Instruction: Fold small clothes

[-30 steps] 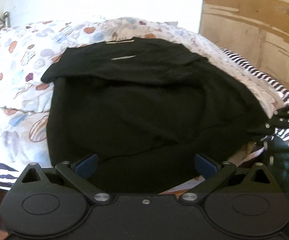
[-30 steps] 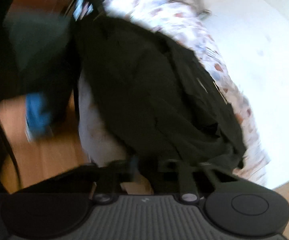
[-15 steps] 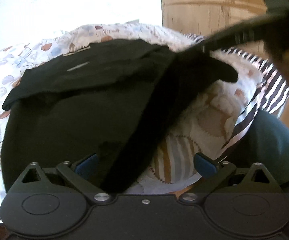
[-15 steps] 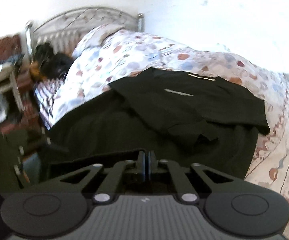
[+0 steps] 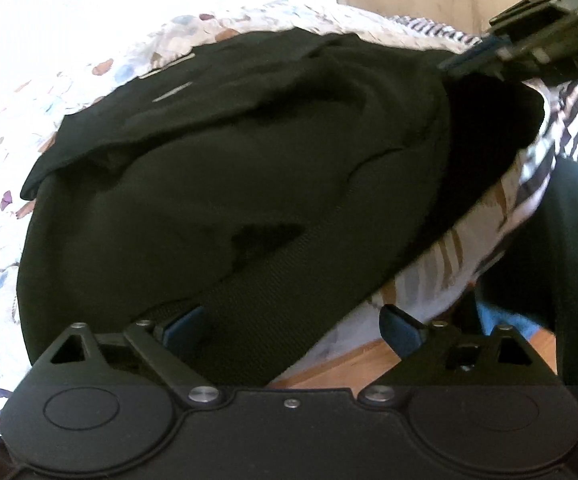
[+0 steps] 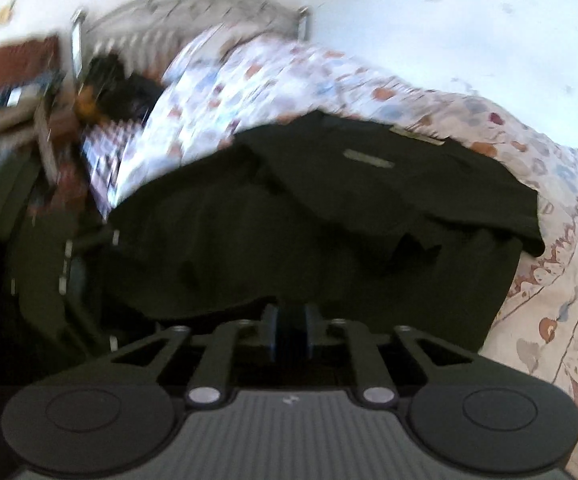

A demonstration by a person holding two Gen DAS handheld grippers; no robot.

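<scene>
A black garment [image 5: 225,184] lies on the patterned bed cover, partly folded, and it also shows in the right wrist view [image 6: 349,232]. My left gripper [image 5: 293,322] is open at the garment's near hem, with cloth lying between its blue pads. My right gripper [image 6: 291,330] has its pads nearly together on the garment's edge. In the left wrist view the right gripper [image 5: 489,60] holds the garment's right side folded over toward the middle.
The bed cover [image 5: 29,92] has a coloured pebble print, with a striped edge [image 5: 577,120] on the right. A metal headboard [image 6: 193,12] and dark clutter [image 6: 121,92] stand at the bed's far end. Wooden floor [image 5: 345,364] shows below the bed edge.
My right gripper has carried the garment's right edge up and across toward the middle, then lowered it. The left gripper has stayed open at the near hem.
</scene>
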